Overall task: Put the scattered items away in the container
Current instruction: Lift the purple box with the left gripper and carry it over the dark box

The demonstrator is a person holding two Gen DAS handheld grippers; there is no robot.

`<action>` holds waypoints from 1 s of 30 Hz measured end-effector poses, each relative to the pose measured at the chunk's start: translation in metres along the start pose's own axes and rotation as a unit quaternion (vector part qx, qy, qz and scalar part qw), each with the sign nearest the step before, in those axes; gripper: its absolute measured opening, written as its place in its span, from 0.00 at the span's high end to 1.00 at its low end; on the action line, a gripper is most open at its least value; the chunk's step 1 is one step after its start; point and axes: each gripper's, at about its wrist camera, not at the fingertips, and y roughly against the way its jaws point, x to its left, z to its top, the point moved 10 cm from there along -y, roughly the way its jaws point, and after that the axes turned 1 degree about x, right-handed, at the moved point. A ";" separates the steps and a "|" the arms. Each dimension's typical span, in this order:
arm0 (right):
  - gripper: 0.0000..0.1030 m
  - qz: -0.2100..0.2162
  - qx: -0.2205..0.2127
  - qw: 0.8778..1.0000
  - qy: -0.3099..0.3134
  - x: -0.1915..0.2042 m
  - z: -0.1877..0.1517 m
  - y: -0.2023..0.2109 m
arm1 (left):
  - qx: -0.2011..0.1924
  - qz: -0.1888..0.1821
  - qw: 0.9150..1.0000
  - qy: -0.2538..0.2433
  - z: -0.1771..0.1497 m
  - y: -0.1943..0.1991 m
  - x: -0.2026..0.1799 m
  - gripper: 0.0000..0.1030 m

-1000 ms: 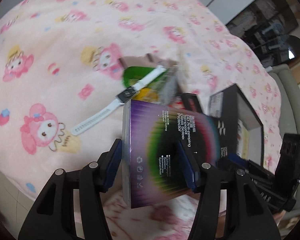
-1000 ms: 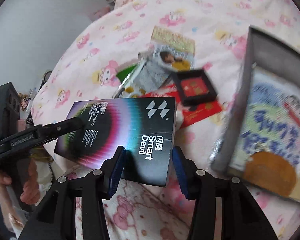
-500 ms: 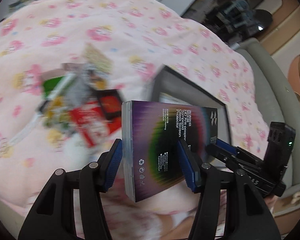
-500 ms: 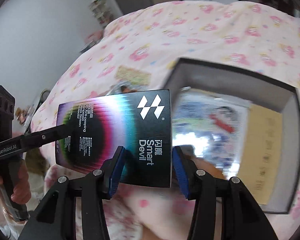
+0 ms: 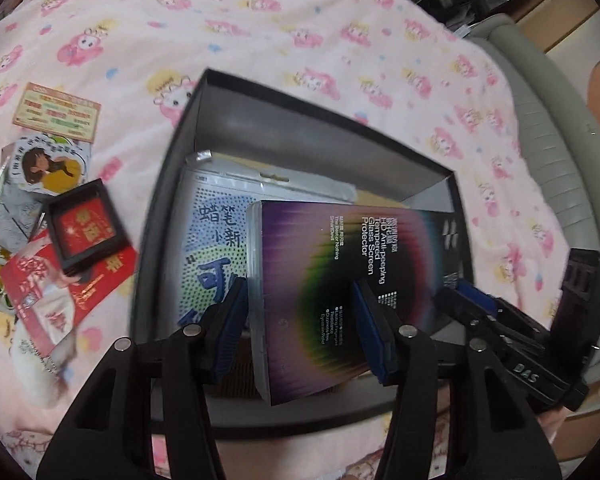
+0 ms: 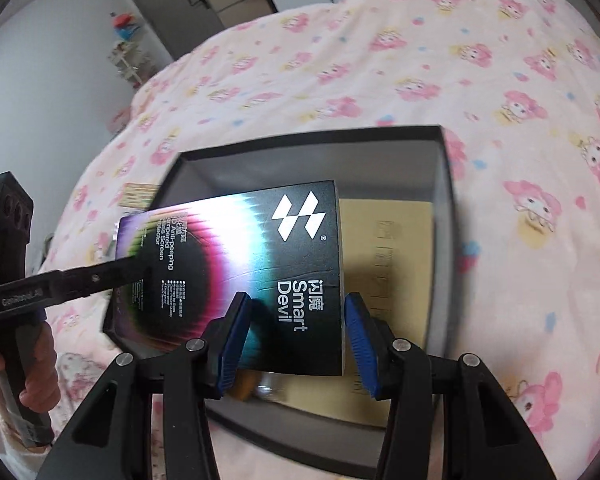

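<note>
Screen protector box (image 5: 340,292) over container (image 5: 172,184); red frame (image 5: 86,226), cards (image 5: 56,112) outside.

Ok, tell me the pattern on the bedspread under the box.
Pale pink bedspread printed with pink and yellow cartoon bunny characters; clearest in the right wrist view.

**Two wrist views over one box**

Each fisheye camera rides behind its claw, angled steeply down and close over the bed (image 5: 260,40). The left view faces the open container (image 5: 172,184) from its left; the right view from the opposite end. Both share the container, the screen protector box (image 6: 260,264) and pink bedding.
</note>
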 end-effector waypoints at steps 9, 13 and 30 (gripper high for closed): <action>0.57 -0.028 0.014 0.999 -0.014 -0.019 0.012 -0.030 | 0.028 0.014 0.999 0.007 -0.008 -0.025 0.001 0.47; 0.57 -0.056 0.005 0.998 -0.002 -0.019 0.016 -0.034 | 0.045 -0.008 0.998 0.036 -0.008 -0.037 0.009 0.47; 0.57 -0.064 0.002 0.998 -0.022 -0.025 0.011 -0.024 | 0.100 0.018 0.995 0.002 -0.031 -0.046 -0.002 0.49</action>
